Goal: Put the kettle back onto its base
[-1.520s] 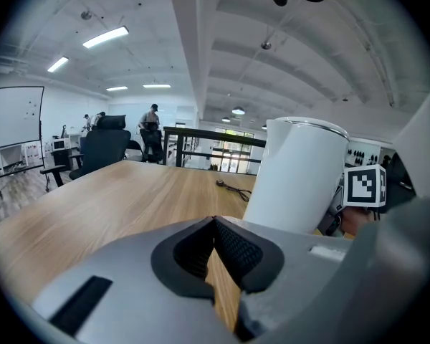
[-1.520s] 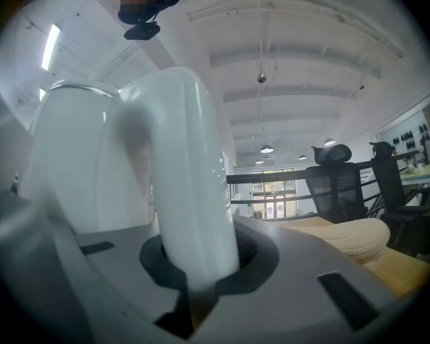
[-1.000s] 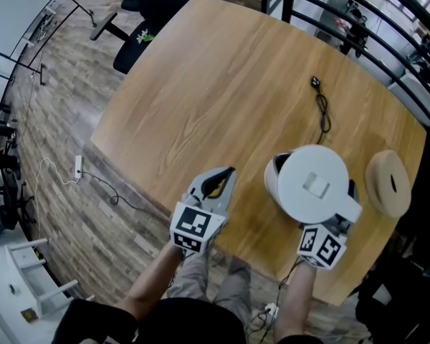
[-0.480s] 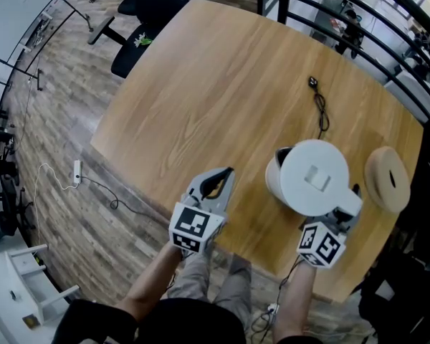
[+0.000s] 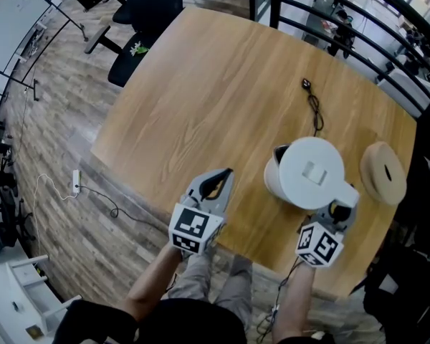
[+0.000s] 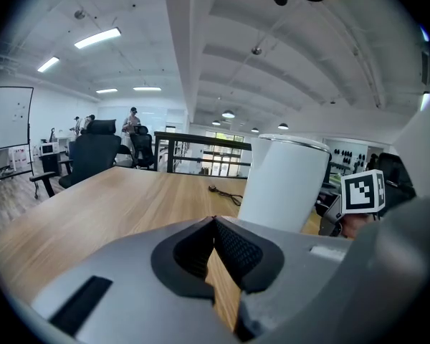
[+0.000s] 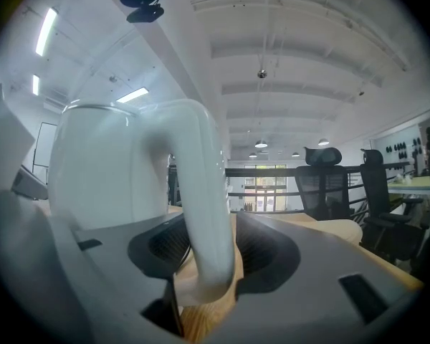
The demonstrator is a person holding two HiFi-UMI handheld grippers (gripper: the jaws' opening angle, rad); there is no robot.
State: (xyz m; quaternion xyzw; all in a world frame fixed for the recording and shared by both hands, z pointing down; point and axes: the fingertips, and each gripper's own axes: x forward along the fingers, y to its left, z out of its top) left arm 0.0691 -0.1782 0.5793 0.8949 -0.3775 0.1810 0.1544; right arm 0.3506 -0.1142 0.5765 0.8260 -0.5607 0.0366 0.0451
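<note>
The white kettle [image 5: 312, 172] stands upright on the wooden table [image 5: 201, 99], its lid closed. A black cord [image 5: 315, 113] runs from a plug [image 5: 306, 84] to the kettle's foot; the base itself is hidden beneath it. My right gripper [image 5: 340, 210] is at the kettle's near right. Its jaws have just been opening and now stand open, with the handle [image 7: 204, 192] between them and a gap on each side. My left gripper [image 5: 218, 181] hovers over the table's near edge, left of the kettle [image 6: 283, 185], shut and empty.
A round wooden disc with a slot [image 5: 383, 172] lies right of the kettle near the table's edge. A black railing [image 5: 358, 20] runs behind the table. An office chair [image 5: 140, 20] stands at the far left corner.
The right gripper's jaws have spread apart off the kettle's handle. The kettle stays where it stood, and the left gripper has not moved.
</note>
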